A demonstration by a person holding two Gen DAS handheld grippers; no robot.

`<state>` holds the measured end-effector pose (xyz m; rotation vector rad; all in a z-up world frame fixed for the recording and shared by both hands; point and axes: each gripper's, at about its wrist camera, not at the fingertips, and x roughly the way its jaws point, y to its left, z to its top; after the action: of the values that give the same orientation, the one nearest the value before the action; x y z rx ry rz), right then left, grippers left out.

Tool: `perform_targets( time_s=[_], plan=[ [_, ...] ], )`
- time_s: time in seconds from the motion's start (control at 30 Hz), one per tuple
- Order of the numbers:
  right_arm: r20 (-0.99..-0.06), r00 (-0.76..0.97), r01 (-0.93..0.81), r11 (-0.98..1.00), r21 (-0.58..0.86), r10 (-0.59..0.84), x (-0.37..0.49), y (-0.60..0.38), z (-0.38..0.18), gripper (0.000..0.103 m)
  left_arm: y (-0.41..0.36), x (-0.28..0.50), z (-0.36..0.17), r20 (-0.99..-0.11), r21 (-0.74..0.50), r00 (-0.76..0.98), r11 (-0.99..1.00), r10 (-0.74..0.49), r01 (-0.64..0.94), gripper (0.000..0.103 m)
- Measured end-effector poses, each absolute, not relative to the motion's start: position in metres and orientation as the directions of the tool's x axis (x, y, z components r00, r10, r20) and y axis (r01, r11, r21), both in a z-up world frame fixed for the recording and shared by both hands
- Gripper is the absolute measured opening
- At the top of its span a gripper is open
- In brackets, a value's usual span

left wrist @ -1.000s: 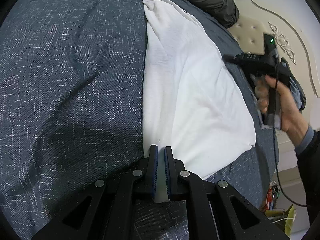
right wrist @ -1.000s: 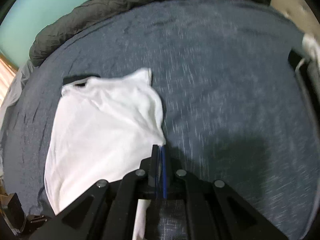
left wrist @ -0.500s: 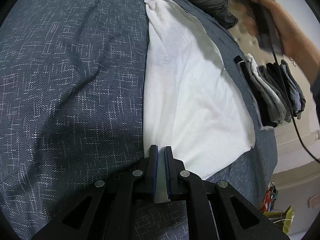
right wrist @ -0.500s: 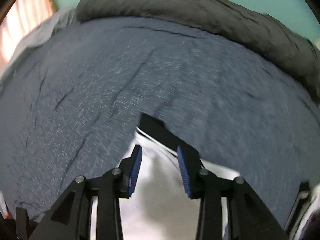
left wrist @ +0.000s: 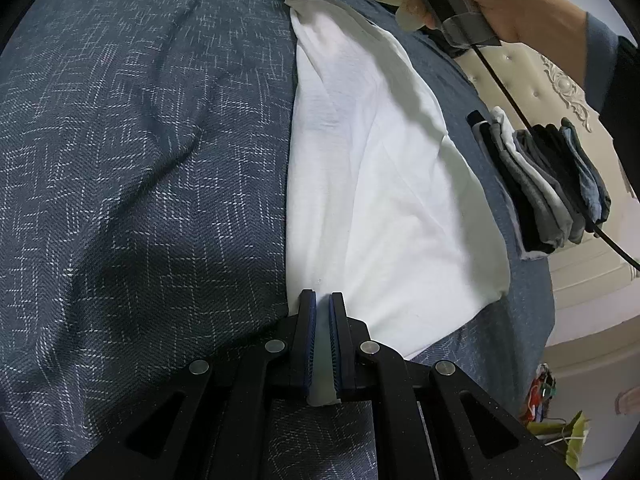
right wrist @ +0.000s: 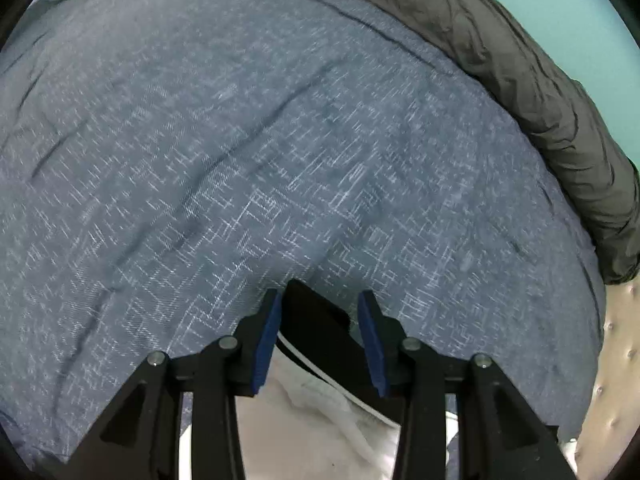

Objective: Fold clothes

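Left gripper (left wrist: 322, 300) clamped on near hem of white shirt (left wrist: 372, 184), long axis running near-to-far on bed (left wrist: 140, 160); right gripper (right wrist: 320, 300) wide apart, straddling far black collar (right wrist: 316, 320).

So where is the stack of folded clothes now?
In the left wrist view, the stack of folded clothes lies at the right on the blue bedspread, beside the white shirt.

The white cotton shirt (left wrist: 384, 184) has a black collar (right wrist: 320, 328) edged with a white stripe. The bed cover (left wrist: 140, 160) is slate blue, flecked with a pale crosshatch pattern. The stacked folded clothes (left wrist: 552, 184) run black, grey, white and blue.
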<state>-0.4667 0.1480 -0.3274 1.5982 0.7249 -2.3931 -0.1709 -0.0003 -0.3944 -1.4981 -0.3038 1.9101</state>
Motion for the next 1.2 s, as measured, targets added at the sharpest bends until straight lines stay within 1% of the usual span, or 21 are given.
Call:
perform_targets(
  time_s=[0.03,0.07,0.1,0.17,0.3,0.4,0.67,0.77,0.87,0.9,0.93,1.0,1.2],
  plan=[
    [-0.902,-0.417,0.393,-0.871,-0.293,0.115,-0.468,0.150,-0.326,0.033,0.000,-0.171,-0.394,-0.766,-0.564,-0.104,-0.740,0.635,-0.366,0.007],
    [-0.899,-0.425,0.386,-0.876,-0.288,0.109,-0.469,0.152,-0.324,0.021,0.000,-0.171,-0.394,-0.765,-0.565,-0.104,-0.740,0.635,-0.365,0.007],
    [-0.896,-0.433,0.378,-0.881,-0.284,0.103,-0.470,0.153,-0.322,0.015,0.001,-0.171,-0.394,-0.765,-0.566,-0.104,-0.740,0.636,-0.364,0.007],
    [-0.889,-0.448,0.363,-0.891,-0.273,0.090,-0.472,0.157,-0.318,0.006,0.002,-0.171,-0.394,-0.764,-0.566,-0.104,-0.740,0.636,-0.365,0.007],
    [-0.875,-0.479,0.334,-0.908,-0.252,0.067,-0.476,0.164,-0.311,0.005,0.002,-0.171,-0.394,-0.764,-0.566,-0.103,-0.739,0.636,-0.365,0.007],
    [-0.863,-0.503,0.312,-0.921,-0.235,0.050,-0.479,0.170,-0.305,0.005,0.003,-0.170,-0.395,-0.763,-0.568,-0.106,-0.740,0.637,-0.360,0.007],
    [-0.883,-0.469,0.316,-0.928,-0.198,0.029,-0.486,0.171,-0.318,0.005,0.010,-0.172,-0.395,-0.762,-0.572,-0.104,-0.740,0.639,-0.354,0.007],
    [-0.897,-0.442,0.316,-0.933,-0.173,0.016,-0.489,0.170,-0.325,0.007,0.013,-0.173,-0.394,-0.762,-0.573,-0.104,-0.740,0.639,-0.352,0.007],
    [-0.888,-0.459,0.294,-0.939,-0.179,0.025,-0.493,0.172,-0.324,0.011,0.015,-0.174,-0.395,-0.761,-0.576,-0.102,-0.739,0.641,-0.348,0.007],
    [-0.882,-0.470,0.284,-0.941,-0.182,0.029,-0.495,0.175,-0.321,0.016,0.016,-0.174,-0.395,-0.760,-0.578,-0.102,-0.739,0.642,-0.346,0.007],
    [-0.876,-0.481,0.274,-0.943,-0.186,0.033,-0.496,0.177,-0.319,0.018,0.016,-0.174,-0.395,-0.759,-0.579,-0.101,-0.738,0.643,-0.345,0.007],
    [-0.864,-0.504,0.264,-0.950,-0.166,0.012,-0.497,0.181,-0.308,0.019,0.016,-0.175,-0.396,-0.759,-0.581,-0.099,-0.737,0.644,-0.344,0.007],
    [-0.799,-0.601,0.217,-0.967,-0.134,-0.024,-0.481,0.199,-0.259,0.032,0.009,-0.173,-0.394,-0.754,-0.590,-0.099,-0.737,0.649,-0.330,0.008]
  ],
)
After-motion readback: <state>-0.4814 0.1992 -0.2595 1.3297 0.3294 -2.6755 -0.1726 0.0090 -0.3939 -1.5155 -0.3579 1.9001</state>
